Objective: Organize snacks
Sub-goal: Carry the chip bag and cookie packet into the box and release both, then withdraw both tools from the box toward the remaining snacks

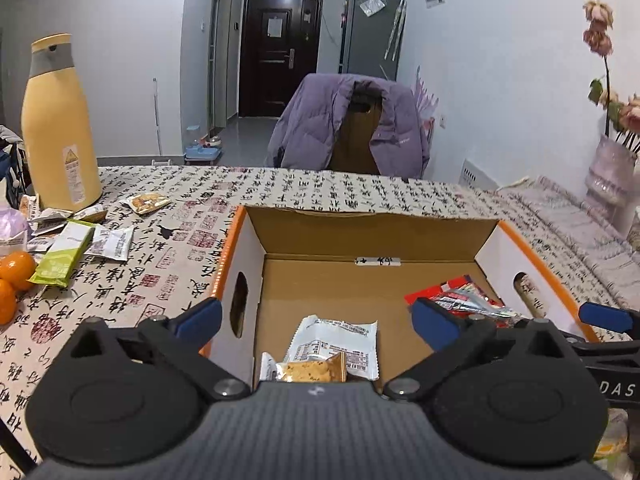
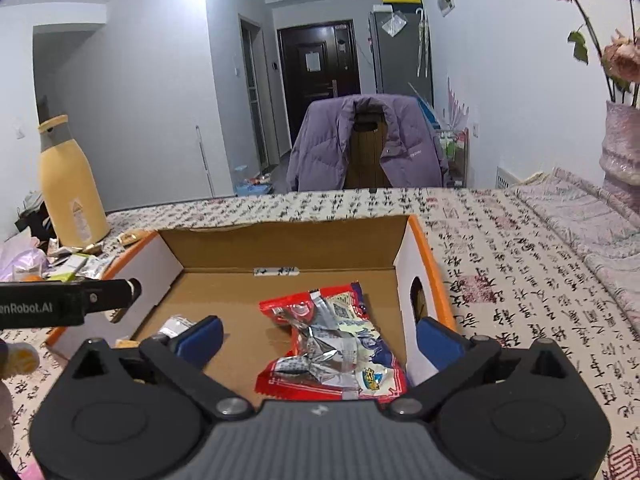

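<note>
An open cardboard box with orange edges stands on the table; it also shows in the right wrist view. Inside lie a white snack packet, a small biscuit packet and red packets, which fill the box's right part in the right wrist view. My left gripper is open and empty above the box's near left side. My right gripper is open and empty above the red packets. More loose snacks and a green packet lie on the table at the left.
A tall yellow bottle stands at the far left, with oranges near it. A vase with flowers stands at the far right. A chair with a purple jacket is behind the table. The tablecloth bears calligraphy.
</note>
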`<state>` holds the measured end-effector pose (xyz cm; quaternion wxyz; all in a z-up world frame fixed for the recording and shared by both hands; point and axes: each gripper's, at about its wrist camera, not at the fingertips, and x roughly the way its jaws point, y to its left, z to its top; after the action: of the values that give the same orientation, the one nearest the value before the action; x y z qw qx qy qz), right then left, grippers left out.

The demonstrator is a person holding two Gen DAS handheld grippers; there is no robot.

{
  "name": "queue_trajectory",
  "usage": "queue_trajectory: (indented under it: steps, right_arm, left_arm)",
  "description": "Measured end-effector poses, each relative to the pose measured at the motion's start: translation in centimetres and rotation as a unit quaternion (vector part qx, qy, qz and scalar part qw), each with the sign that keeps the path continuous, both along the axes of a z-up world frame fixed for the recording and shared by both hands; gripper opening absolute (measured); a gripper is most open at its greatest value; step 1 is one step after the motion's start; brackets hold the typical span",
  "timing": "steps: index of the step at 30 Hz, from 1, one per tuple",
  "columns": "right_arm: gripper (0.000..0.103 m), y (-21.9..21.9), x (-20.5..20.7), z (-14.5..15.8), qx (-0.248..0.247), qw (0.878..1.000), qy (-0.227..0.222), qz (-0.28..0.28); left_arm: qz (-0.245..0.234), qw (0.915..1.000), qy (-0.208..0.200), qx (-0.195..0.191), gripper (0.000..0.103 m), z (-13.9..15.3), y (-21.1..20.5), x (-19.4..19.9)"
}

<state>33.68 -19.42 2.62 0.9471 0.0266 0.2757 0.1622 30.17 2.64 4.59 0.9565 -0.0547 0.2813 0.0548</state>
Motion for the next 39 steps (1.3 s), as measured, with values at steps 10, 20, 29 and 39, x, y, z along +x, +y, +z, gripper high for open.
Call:
queue_trajectory:
  steps: [10, 20, 29, 39]
  right_arm:
    - [0.103, -1.7, -6.7, 2.0, 0.009, 0.998, -0.057, 0.006]
    - [0.103, -2.8, -13.9, 2.8, 0.008, 0.995, -0.101, 0.019]
    - [0.103, -2.9, -18.7, 1.4, -0.003, 0.994, -0.111, 0.023]
    - [0.103, -3.9, -21.7, -2.0, -0.006, 0.996, -0.088, 0.011]
  left_arm:
    - [-0.001, 0.9985, -0.053, -0.015, 0.103, 1.6, 0.9, -7.2]
    - [-0.008, 0.9946, -0.102, -0.022, 0.103, 2.0, 1.1, -14.5]
    - [-0.018, 0.9931, -0.116, 0.000, 0.103, 0.2, 0.2, -18.9]
    - [-0.039, 0.9957, -0.084, 0.000, 0.103, -2.9, -0.4, -21.0]
